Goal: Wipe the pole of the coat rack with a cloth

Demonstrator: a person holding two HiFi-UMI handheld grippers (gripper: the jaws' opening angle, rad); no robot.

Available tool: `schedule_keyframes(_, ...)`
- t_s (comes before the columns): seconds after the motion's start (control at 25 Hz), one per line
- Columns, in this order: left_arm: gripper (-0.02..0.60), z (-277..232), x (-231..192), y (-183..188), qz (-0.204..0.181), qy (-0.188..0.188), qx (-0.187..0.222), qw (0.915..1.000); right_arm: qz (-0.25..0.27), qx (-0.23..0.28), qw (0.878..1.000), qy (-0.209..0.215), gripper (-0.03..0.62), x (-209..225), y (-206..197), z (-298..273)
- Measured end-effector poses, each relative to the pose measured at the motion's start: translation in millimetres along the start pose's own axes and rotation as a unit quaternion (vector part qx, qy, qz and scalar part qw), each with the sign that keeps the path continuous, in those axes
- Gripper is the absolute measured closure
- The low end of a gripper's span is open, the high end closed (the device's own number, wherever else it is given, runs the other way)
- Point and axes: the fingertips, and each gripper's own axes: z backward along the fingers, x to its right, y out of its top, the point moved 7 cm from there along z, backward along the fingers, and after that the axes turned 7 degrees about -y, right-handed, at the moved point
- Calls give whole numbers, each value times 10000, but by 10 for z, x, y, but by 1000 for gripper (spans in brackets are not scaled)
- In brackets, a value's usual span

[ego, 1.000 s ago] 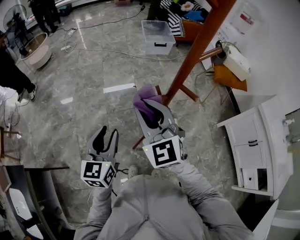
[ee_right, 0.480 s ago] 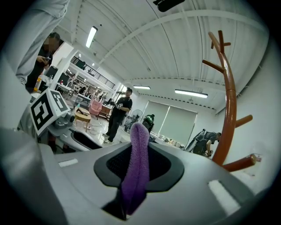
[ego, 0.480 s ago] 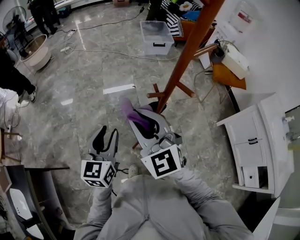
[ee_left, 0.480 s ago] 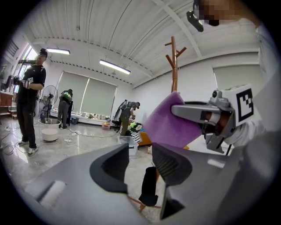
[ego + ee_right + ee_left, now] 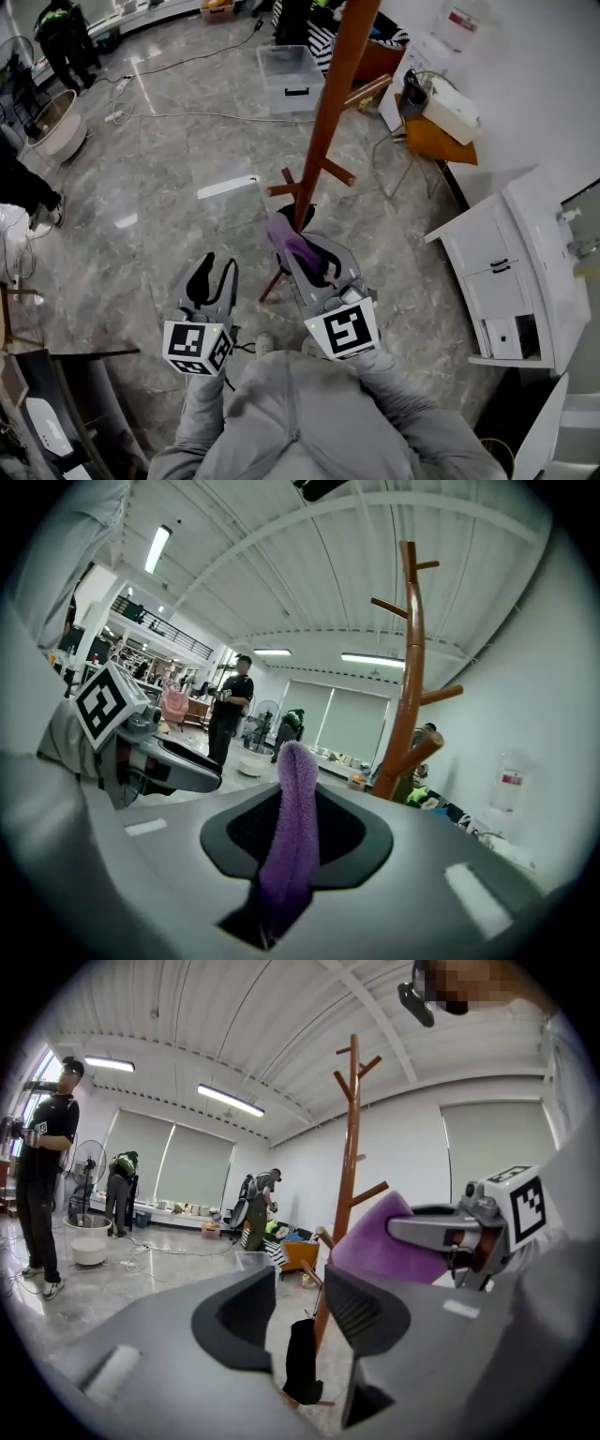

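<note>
Cloth [image 5: 292,836], purple, likely soft and light, pinched at a fold by the right gripper [image 5: 305,255] near the pole [image 5: 328,103]; left gripper [image 5: 217,270] spread and empty.

The cloth [image 5: 292,242] in the right gripper [image 5: 298,803] is fuzzy purple against grey jaws with black pads, and both that and the left gripper [image 5: 214,274] carry white cubes printed with black square markers. The coat rack pole [image 5: 330,103] is a warm reddish-brown over a grey, pale-veined stone floor [image 5: 187,131]. Off to the side stand a white cabinet [image 5: 502,272] and a clear bin [image 5: 289,75] with a black latch.
</note>
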Motion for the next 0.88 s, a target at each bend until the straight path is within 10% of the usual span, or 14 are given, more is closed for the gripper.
schedule_keyframes(0.88,411,-377,406,182,-418,-486,-15,9979,-322,126,9806,-1930,526,1128,-328,841)
